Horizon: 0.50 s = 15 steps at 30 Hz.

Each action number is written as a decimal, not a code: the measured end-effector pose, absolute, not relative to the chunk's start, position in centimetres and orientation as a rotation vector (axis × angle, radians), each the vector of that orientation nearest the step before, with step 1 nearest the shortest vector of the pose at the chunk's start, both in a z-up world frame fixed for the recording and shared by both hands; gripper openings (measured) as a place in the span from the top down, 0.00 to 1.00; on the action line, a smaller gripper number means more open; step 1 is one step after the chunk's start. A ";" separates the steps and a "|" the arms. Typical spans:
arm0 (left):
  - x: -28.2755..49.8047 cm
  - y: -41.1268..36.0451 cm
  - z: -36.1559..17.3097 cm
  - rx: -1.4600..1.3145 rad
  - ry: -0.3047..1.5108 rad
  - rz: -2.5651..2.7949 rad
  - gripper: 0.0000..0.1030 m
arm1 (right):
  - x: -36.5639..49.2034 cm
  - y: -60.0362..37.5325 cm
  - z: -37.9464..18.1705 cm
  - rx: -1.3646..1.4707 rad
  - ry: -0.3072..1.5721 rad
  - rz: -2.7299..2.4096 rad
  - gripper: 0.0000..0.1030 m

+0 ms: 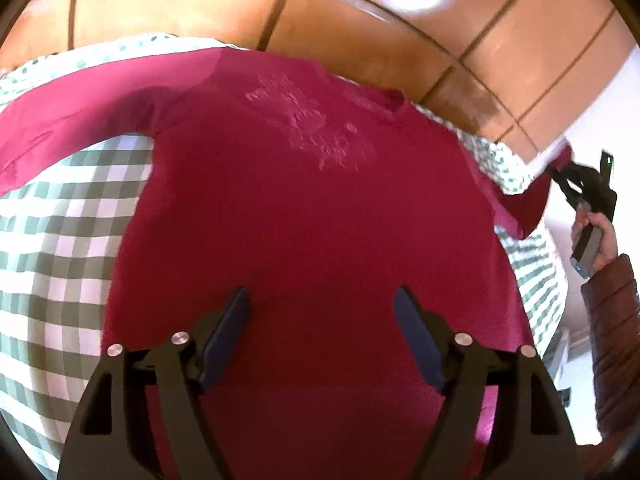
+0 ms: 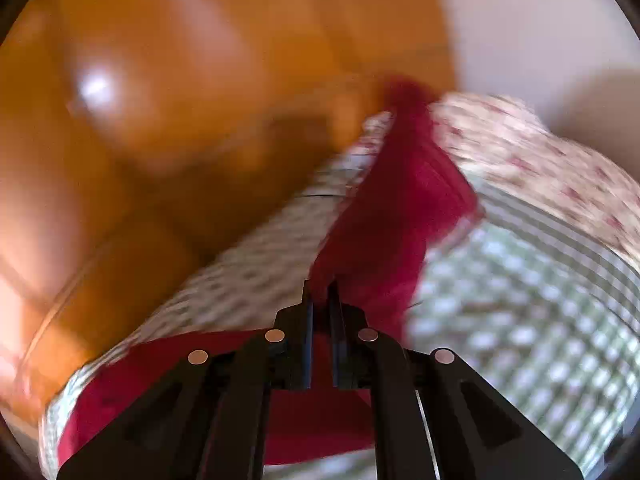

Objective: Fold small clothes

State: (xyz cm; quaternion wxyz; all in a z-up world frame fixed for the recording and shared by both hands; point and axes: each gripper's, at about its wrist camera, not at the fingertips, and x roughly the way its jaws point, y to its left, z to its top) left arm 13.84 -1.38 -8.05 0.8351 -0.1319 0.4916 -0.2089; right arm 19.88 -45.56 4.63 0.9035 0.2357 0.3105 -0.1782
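A dark red long-sleeved shirt lies spread flat on a green-and-white checked cloth. Its left sleeve stretches out to the left. My left gripper is open and empty, just above the shirt's lower body. My right gripper shows at the right edge of the left wrist view, shut on the shirt's right sleeve and holding it up off the cloth. In the blurred right wrist view my right gripper is shut on the red sleeve.
The checked cloth covers a table over an orange tiled floor. The table's far edge runs just beyond the shirt's neckline. A person's hand and brown padded sleeve are at the right. A floral fabric lies beyond the sleeve.
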 end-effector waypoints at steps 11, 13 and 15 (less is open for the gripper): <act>14.4 1.7 -6.6 -0.366 0.987 -0.427 0.23 | 27.2 -21.6 5.0 0.423 0.782 0.293 0.76; 14.7 2.1 -6.4 -0.370 0.975 -0.424 0.23 | 26.3 -21.5 5.4 0.442 0.756 0.287 0.34; 15.3 2.3 -6.2 -0.373 0.962 -0.426 0.23 | 24.8 -23.0 5.7 0.469 0.720 0.245 0.29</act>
